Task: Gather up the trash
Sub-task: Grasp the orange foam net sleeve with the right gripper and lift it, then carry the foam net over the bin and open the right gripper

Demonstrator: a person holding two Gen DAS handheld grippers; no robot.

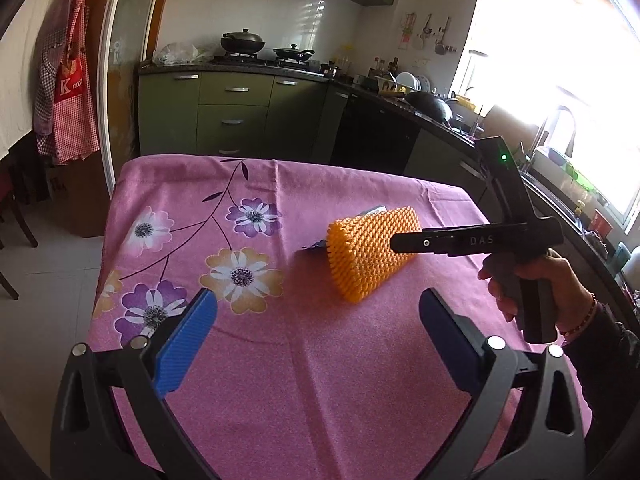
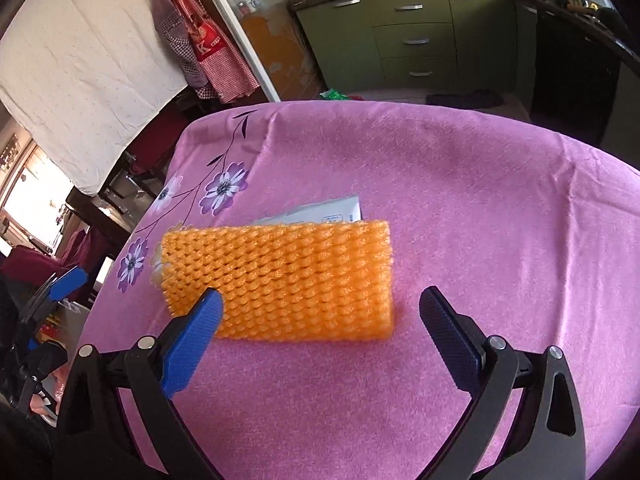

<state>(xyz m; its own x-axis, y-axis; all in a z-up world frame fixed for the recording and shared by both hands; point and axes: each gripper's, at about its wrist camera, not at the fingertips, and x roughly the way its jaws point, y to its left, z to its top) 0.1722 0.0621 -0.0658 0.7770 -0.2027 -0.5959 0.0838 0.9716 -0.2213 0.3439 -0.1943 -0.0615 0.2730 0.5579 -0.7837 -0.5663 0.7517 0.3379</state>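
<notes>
Basically, orange foam net sleeve (image 2: 280, 280) lies flat on the pink floral tablecloth (image 2: 460, 200), mid-table. White packet (image 2: 320, 210) sits just behind it on the far side, mostly hidden; print too small to read. In the left wrist view only a dark sliver of that packet (image 1: 374, 211) shows past the sleeve (image 1: 368, 256). Right gripper (image 2: 320, 312) is spread wide, empty, poised close over the sleeve's near edge; contact unclear. Seen from the left, its fingertips are hidden behind its own body, hand (image 1: 536, 284) on the handle. Left gripper (image 1: 320, 320) is wide too, holding nothing, well short of the sleeve. Window glare washes out the right counter.
</notes>
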